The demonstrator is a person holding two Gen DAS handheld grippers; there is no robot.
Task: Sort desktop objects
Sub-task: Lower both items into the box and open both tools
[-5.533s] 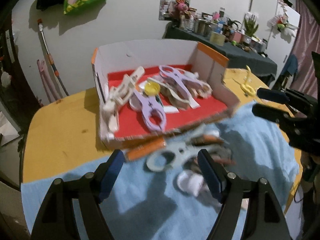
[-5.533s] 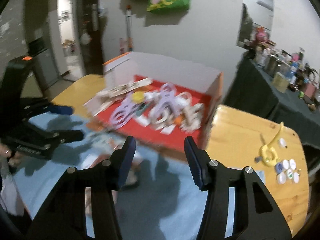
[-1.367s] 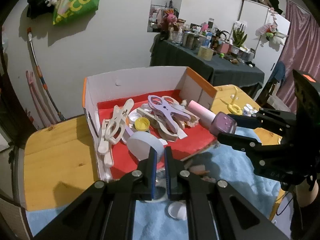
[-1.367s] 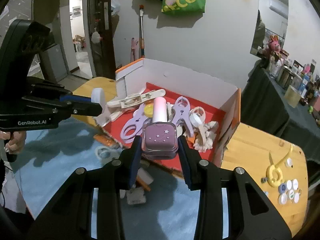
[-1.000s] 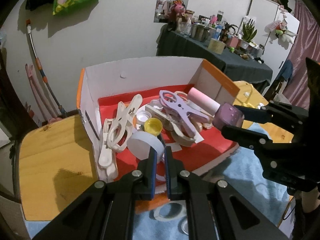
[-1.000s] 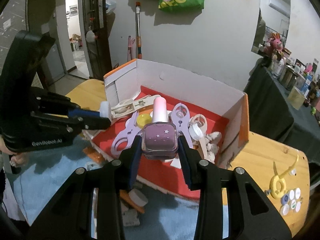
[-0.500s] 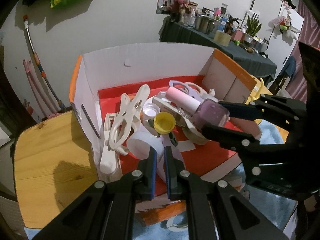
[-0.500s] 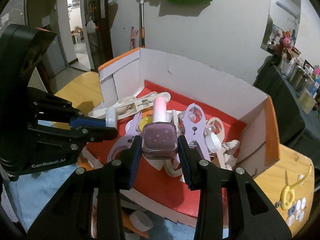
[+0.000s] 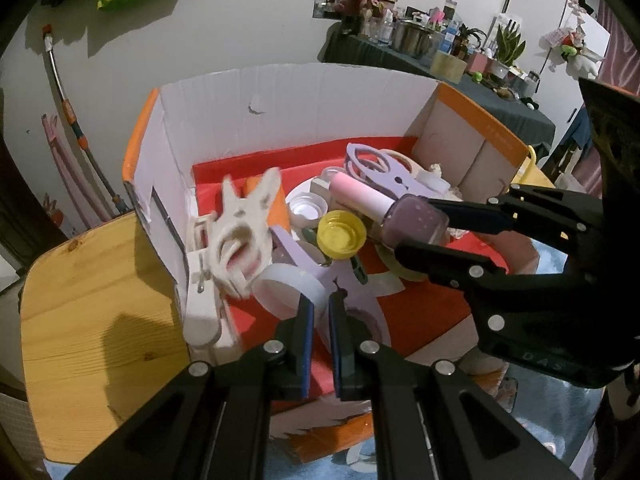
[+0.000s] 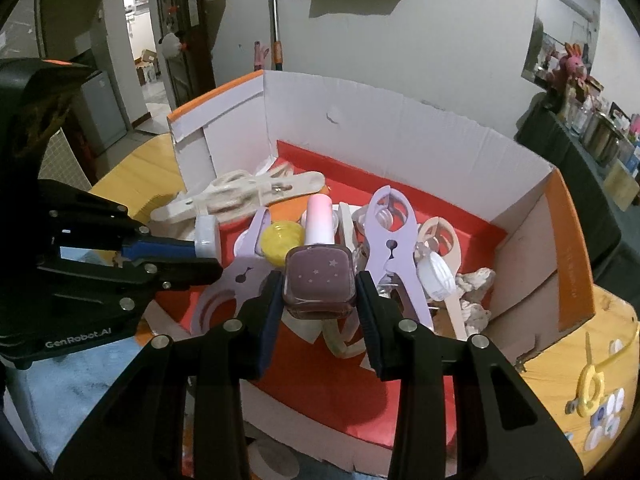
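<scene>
A cardboard box (image 9: 288,112) with a red floor holds purple clips (image 10: 390,236), cream clips (image 9: 236,236), a yellow cap (image 9: 342,234) and white caps. My left gripper (image 9: 318,298) is shut on the rim of a white round lid (image 9: 280,290), held over the box's front left part; it also shows in the right wrist view (image 10: 202,250). My right gripper (image 10: 318,284) is shut on a purple nail polish bottle (image 10: 320,280) with a pink cap, held over the box's middle. The bottle also shows in the left wrist view (image 9: 414,222).
The box (image 10: 400,136) sits on a wooden table (image 9: 92,300) partly covered by a blue cloth (image 10: 80,384). White lids and orange bits lie on the cloth before the box. A yellow hook (image 10: 592,384) and small discs lie at right.
Both grippers have moved forward over the box with their loads. The bottle now hangs lower over the clips, and the white lid is closer to the cream clips.
</scene>
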